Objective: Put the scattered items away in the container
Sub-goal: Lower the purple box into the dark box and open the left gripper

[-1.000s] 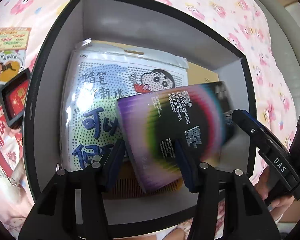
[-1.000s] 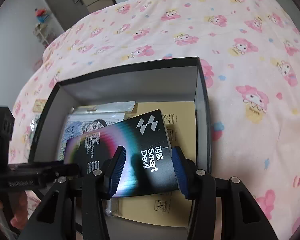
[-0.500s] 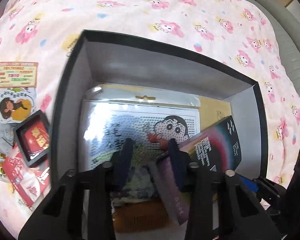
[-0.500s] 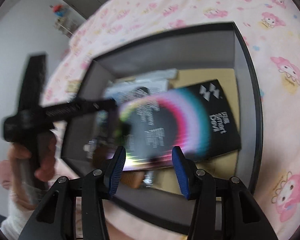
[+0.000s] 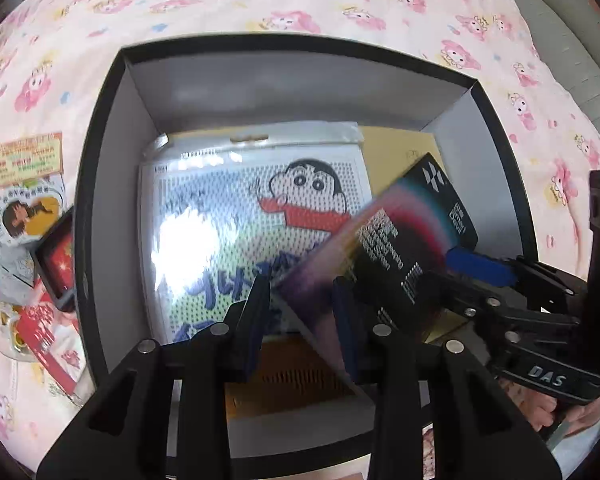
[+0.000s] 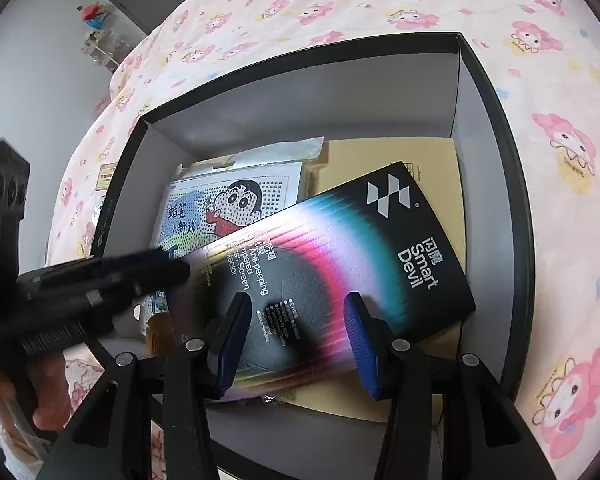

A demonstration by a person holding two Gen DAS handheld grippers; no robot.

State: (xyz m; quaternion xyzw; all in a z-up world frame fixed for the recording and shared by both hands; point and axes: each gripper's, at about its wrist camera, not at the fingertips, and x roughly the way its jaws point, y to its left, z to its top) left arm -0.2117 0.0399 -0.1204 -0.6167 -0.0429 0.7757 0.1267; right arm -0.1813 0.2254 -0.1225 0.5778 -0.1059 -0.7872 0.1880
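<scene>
light: bright, even daylight | glare: white patch on the glossy cartoon packet [image 5: 188, 240], left of centre in the left wrist view | blur: screen protector box [image 5: 384, 256] smeared there, left gripper [image 6: 168, 270] smeared in the right wrist view | distortion: fisheye bending, dark corners

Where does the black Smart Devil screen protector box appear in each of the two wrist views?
Left wrist view: the screen protector box is right of centre, tilted, inside the black container.
Right wrist view: the screen protector box fills the centre, lying across the container.
Shared landmark: the cartoon boy packet, partly under the box.
</scene>
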